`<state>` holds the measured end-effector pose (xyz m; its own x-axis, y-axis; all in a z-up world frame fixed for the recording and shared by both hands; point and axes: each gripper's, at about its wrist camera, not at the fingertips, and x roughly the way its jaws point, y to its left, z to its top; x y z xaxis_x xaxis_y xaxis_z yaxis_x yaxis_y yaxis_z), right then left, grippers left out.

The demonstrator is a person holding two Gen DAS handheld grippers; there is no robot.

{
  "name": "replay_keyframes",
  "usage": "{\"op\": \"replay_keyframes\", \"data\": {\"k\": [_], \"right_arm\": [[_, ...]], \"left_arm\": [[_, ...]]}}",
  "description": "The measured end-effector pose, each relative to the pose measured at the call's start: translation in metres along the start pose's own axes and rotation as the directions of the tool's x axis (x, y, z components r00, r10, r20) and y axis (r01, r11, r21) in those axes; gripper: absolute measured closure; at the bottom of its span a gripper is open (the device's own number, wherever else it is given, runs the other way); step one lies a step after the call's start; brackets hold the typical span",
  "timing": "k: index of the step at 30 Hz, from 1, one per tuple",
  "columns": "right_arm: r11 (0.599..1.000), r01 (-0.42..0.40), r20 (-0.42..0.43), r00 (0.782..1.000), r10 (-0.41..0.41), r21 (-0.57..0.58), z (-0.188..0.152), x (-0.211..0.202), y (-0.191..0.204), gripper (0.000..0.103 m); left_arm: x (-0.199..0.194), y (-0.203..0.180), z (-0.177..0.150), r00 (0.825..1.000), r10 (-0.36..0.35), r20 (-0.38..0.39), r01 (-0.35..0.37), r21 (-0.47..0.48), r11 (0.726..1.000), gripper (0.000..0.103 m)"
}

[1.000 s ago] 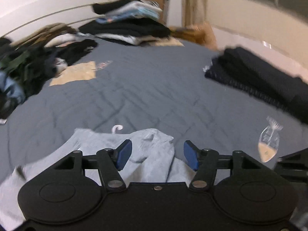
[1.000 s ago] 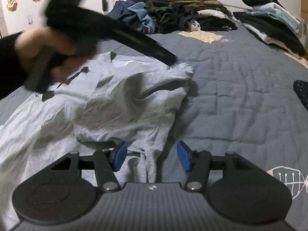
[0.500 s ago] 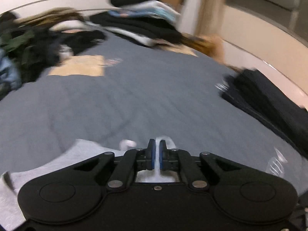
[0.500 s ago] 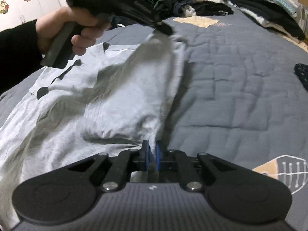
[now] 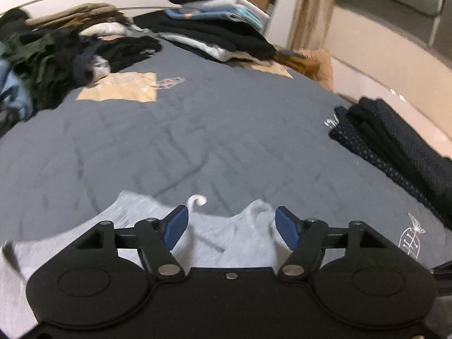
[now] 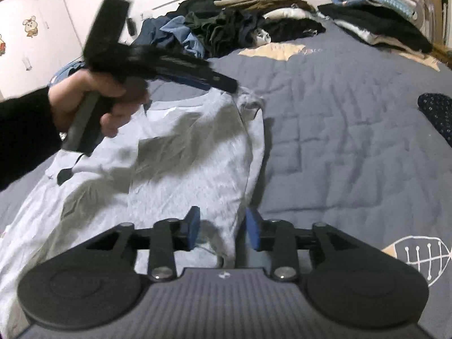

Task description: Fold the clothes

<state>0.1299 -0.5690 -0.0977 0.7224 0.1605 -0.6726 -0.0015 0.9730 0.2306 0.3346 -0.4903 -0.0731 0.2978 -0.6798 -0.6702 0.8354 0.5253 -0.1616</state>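
A light grey shirt (image 6: pixel 183 155) lies spread on the blue-grey quilt (image 6: pixel 353 141), its right side folded in as a long strip. My right gripper (image 6: pixel 223 227) is open at the strip's near end, with the fabric edge lying loose between the pads. A hand (image 6: pixel 93 99) in a black sleeve holds the left gripper (image 6: pixel 226 84) just above the shirt's far corner. In the left wrist view the left gripper (image 5: pixel 231 226) is open, with the bunched grey shirt (image 5: pixel 135 209) below and between its fingers.
A heap of unfolded clothes (image 6: pixel 226 28) lies at the head of the bed, beside a folded stack (image 6: pixel 375 25). A dark dotted garment (image 5: pixel 395 147) lies at the right edge. Bare quilt (image 5: pixel 197 141) stretches beyond the shirt.
Both grippers were open a second ago, shut on the shirt half a second ago with its side lifted, and are open again now. The fabric lies back on the bed, straighter.
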Motion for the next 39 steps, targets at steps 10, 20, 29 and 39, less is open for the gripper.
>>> {"op": "replay_keyframes", "data": {"k": [10, 20, 29, 39], "right_arm": [[0.999, 0.015, -0.066, 0.998, -0.013, 0.031, -0.01, 0.025, 0.005, 0.098], [0.964, 0.028, -0.108, 0.994, 0.001, 0.265, -0.008, 0.021, -0.033, 0.097], [0.967, 0.052, -0.086, 0.996, -0.032, 0.25, -0.002, 0.013, -0.032, 0.095], [0.981, 0.053, -0.067, 0.997, -0.041, 0.185, -0.005, 0.023, -0.021, 0.082]], "left_arm": [[0.083, -0.035, 0.011, 0.964, 0.073, -0.254, -0.03, 0.171, 0.985, 0.096], [0.081, -0.012, 0.043, 0.991, 0.056, -0.118, -0.069, -0.106, 0.992, 0.08], [0.01, -0.004, 0.013, 0.999, 0.036, -0.025, -0.035, 0.04, 0.999, 0.05], [0.061, -0.003, -0.006, 0.975, -0.099, -0.199, 0.117, 0.081, 0.99, 0.068]]}}
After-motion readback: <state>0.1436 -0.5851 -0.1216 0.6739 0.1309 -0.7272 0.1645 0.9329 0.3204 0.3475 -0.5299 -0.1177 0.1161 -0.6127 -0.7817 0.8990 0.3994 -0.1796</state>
